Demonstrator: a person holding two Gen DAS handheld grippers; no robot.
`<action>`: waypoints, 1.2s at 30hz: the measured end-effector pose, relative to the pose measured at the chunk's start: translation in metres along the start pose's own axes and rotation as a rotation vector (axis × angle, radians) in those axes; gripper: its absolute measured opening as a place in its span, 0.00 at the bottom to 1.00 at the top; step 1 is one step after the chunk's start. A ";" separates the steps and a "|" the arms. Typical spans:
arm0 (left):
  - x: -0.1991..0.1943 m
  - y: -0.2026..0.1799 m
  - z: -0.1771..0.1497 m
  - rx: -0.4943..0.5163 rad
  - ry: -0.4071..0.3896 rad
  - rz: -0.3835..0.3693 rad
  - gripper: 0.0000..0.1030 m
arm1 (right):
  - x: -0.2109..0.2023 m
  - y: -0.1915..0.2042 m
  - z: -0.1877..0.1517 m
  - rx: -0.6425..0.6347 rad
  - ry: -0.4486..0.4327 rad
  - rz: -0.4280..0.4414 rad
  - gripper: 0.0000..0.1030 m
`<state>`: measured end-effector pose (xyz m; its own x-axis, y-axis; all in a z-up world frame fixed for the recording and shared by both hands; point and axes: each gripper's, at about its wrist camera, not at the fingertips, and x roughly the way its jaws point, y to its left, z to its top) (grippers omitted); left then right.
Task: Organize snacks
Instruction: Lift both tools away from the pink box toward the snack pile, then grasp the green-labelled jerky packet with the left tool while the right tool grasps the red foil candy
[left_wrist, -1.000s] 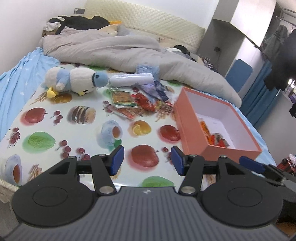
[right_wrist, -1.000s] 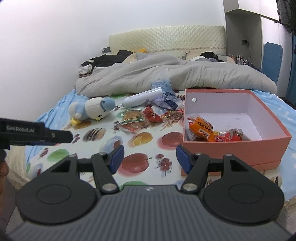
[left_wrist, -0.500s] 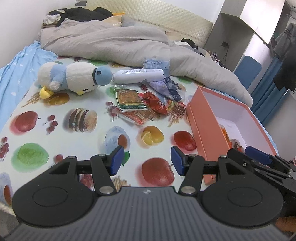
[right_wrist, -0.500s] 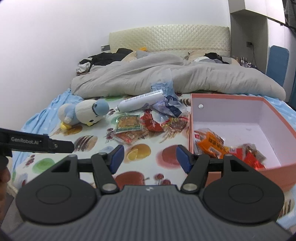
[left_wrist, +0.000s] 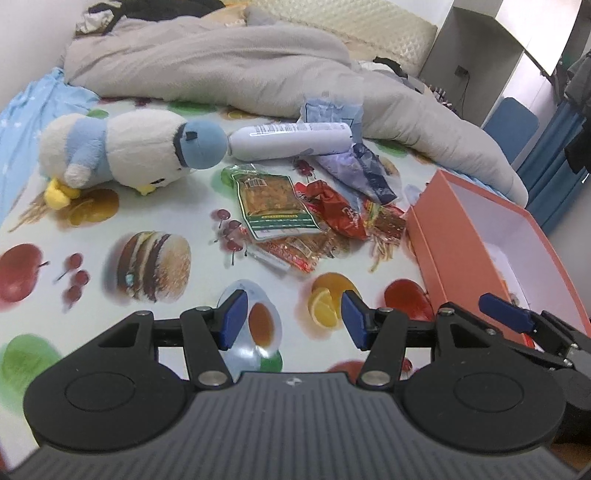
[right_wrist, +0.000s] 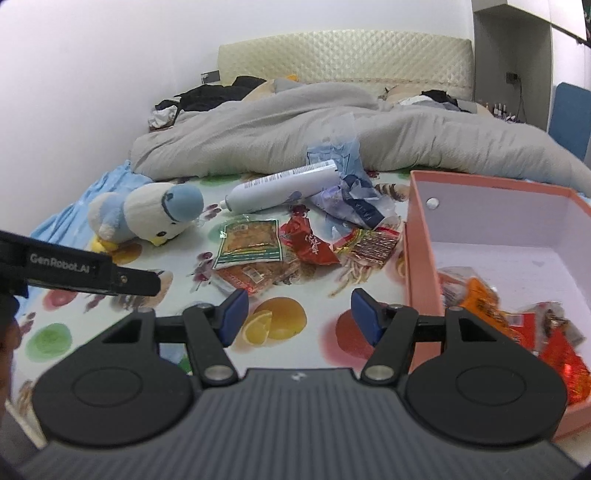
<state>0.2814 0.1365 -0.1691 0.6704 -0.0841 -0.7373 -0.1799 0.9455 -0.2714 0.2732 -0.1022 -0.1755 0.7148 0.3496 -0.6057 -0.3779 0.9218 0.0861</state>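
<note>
both your grippers, left (left_wrist: 290, 323) and right (right_wrist: 299, 315), have jaws spread and empty; the snack pile (left_wrist: 295, 218) lies straight ahead, left gripper nearer.

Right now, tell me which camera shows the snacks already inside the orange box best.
The right wrist view. It looks over the orange box wall onto the boxed snacks, showing orange and red wrappers. The left wrist view sees mostly the box's outer wall and only a sliver of wrappers.
</note>
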 end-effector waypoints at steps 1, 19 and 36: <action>0.008 0.002 0.004 0.001 0.001 -0.004 0.60 | 0.007 0.000 0.001 0.001 0.001 0.000 0.62; 0.129 0.028 0.060 -0.069 0.056 -0.063 0.66 | 0.140 -0.004 0.013 0.022 -0.018 -0.099 0.62; 0.165 0.105 0.026 -0.789 0.094 -0.313 0.53 | 0.204 -0.001 0.014 -0.133 -0.002 -0.142 0.62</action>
<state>0.3913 0.2301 -0.3030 0.7161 -0.3636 -0.5958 -0.4688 0.3818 -0.7965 0.4279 -0.0295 -0.2883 0.7674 0.2179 -0.6030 -0.3473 0.9318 -0.1052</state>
